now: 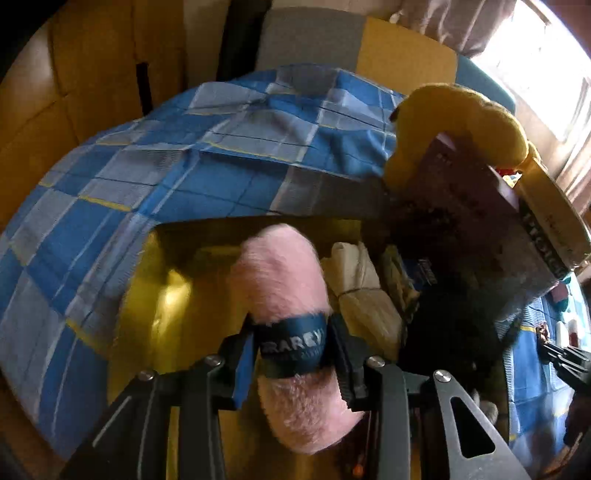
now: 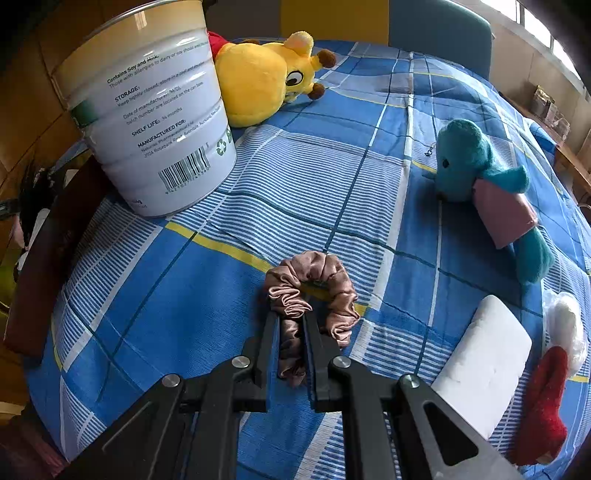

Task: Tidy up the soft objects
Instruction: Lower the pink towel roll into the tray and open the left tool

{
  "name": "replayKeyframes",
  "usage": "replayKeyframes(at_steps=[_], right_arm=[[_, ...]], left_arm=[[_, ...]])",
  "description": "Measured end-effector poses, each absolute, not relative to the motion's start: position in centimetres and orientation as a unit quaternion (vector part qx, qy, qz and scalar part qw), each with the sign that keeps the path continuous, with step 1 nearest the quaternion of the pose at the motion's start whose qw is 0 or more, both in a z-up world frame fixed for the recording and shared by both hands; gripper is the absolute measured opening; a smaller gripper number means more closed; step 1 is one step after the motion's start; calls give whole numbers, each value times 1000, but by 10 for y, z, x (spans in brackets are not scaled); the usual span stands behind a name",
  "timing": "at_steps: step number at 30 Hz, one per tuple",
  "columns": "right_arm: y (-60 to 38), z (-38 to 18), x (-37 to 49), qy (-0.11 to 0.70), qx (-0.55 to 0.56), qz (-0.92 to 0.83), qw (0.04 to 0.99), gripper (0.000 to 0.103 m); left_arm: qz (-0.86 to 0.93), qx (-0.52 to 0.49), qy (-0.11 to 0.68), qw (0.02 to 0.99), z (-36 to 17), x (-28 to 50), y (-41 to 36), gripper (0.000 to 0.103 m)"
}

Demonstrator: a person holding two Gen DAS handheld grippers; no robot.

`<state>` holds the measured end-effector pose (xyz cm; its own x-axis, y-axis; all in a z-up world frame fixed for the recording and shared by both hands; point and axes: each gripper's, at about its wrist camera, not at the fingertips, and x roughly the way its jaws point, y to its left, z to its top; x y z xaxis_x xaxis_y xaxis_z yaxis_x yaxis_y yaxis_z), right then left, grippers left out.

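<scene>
A blue, white and yellow checked cloth [image 2: 332, 192] covers the table, with a teal chair back [image 2: 439, 33] beyond its far edge and bright windows off to the right; on the cloth stand a large white tin [image 2: 147, 122] with printed storage text and a barcode, a yellow plush toy [image 2: 266, 81] lying just behind it, a teal plush toy [image 2: 480, 173] with a pink block against its body to the right, a white foam block [image 2: 484, 365] near the front right, and a red and white fuzzy piece [image 2: 550, 391] just beside that block; the right gripper [image 2: 291, 317] points down at the cloth with its jaws pinched tight on one side of a brown satin scrunchie [image 2: 314, 291], whose remaining loop lies on the cloth ahead of the fingertips; in the left wrist view the left gripper [image 1: 295, 347] is clamped on a pink fluffy roll [image 1: 284, 295] at its dark blue paper band, holding it over a yellow box [image 1: 173, 280] that sits beside the table edge; inside that box, just right of the pink roll, lie a cream bundle [image 1: 362, 284] and something black and fuzzy [image 1: 447, 332]; a dark book-like box [image 1: 491, 210] leans over the yellow box's right side, with the yellow plush behind it.
</scene>
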<state>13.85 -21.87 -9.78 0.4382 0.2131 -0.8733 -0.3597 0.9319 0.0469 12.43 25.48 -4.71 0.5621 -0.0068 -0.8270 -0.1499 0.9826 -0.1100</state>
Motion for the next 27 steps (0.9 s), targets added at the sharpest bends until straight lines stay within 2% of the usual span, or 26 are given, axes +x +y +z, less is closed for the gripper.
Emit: replayKeyframes(at_steps=[3,5,9,21,27], right_arm=[[-219,-98,138,501,-75,169,846,11],[-218,-98,138,500,-77,169,846,11],[-219,-98,138,499,-81,169,846,11],[-212,-98,134,497,-102,155,847,11],[-213,-97,139,517,-69,137,842,11]], left_arm=[[39,-89,463,881,-50,134,253,41],[41,-85,458,884,-47,140,251,60],[82,-84,445,888,-37,131,251,76],[92,-86,400,908,-4,43,223,77],[84,-74,396,911,-1,11,195,77]])
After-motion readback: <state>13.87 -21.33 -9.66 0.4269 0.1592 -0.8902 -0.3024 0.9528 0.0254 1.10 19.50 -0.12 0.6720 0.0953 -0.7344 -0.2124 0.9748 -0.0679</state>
